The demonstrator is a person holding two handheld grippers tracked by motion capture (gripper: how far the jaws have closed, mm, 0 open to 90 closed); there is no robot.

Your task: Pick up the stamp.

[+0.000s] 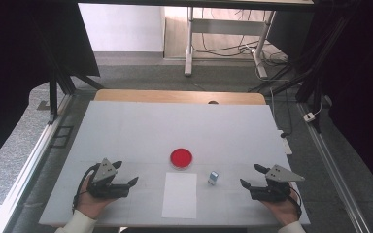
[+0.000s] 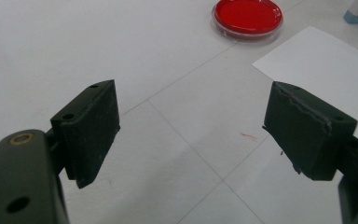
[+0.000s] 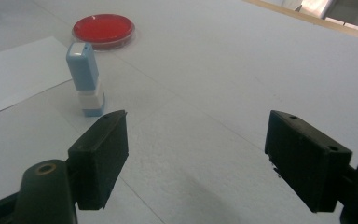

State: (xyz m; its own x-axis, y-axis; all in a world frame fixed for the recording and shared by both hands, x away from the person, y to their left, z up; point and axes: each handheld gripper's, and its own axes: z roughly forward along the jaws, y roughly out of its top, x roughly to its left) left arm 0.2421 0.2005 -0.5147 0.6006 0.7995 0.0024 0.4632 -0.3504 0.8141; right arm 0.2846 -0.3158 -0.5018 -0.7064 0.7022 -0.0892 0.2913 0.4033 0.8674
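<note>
The left tongs [image 1: 126, 173] rest low over the near left part of the white bench [image 1: 126, 126], jaws spread wide with nothing between them; in the left gripper view [image 2: 191, 135] only bare bench surface and its thin seam lines lie in the gap. The right tongs [image 1: 250, 176] sit at the near right, also spread wide and empty, and in the right gripper view [image 3: 196, 149] the gap again frames plain bench.

Between the two hands lies a white sheet of paper [image 1: 179, 195], flat, its near edge close to the bench's front edge. Just beyond the sheet's far edge sits a round red dish [image 1: 181, 158], apart from the paper. To the right of the sheet, near its far right corner, stands a small blue-and-white stamp [image 1: 213, 177], upright, apart from both paper and dish. From the right gripper view the stamp [image 3: 86, 77] stands just past the left-hand jaw, the dish [image 3: 103, 29] farther off behind it.

Open bench lies beside each pair of tongs toward the middle. The far half of the bench is bare up to its wooden back edge [image 1: 179, 96]. The right tongs are near the bench's right edge, the left tongs near its left edge.
</note>
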